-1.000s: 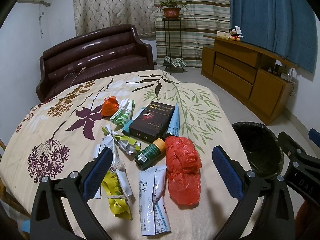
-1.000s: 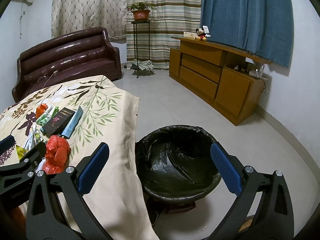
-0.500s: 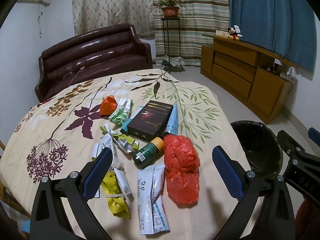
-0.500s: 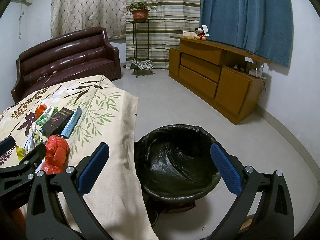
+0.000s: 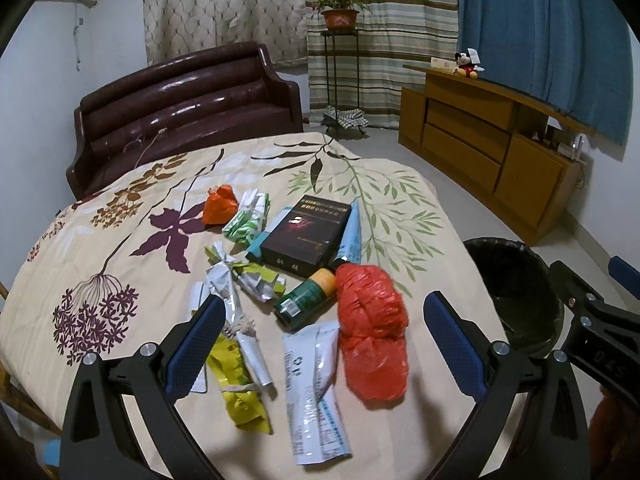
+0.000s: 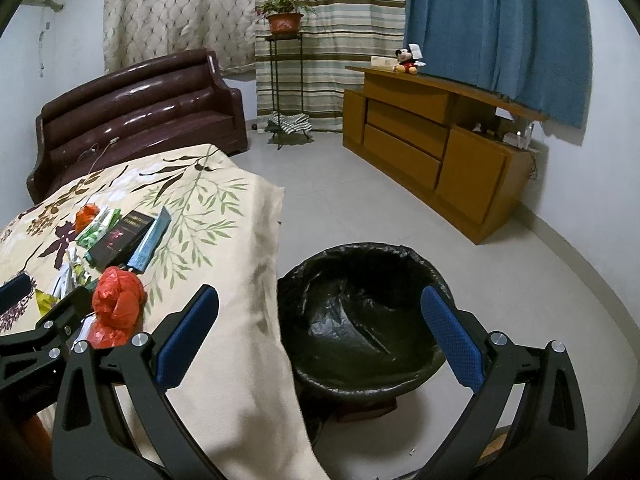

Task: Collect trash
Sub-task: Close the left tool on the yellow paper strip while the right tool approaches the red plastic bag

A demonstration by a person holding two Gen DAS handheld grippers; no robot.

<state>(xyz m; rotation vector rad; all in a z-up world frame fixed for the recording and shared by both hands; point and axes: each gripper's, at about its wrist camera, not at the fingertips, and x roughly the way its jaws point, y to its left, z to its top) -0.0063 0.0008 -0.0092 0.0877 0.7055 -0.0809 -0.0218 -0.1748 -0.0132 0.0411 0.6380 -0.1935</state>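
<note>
Red bag (image 5: 372,330) lengthwise toward left gripper (image 5: 324,344), untouched.

Even indoor light, soft shadows, sofa (image 5: 188,92) glare, fisheye-curved dark corners

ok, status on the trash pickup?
Both jaws open, empty. Left gripper over trash pile on table. Right gripper above lined bin. Nothing blocking.
</note>
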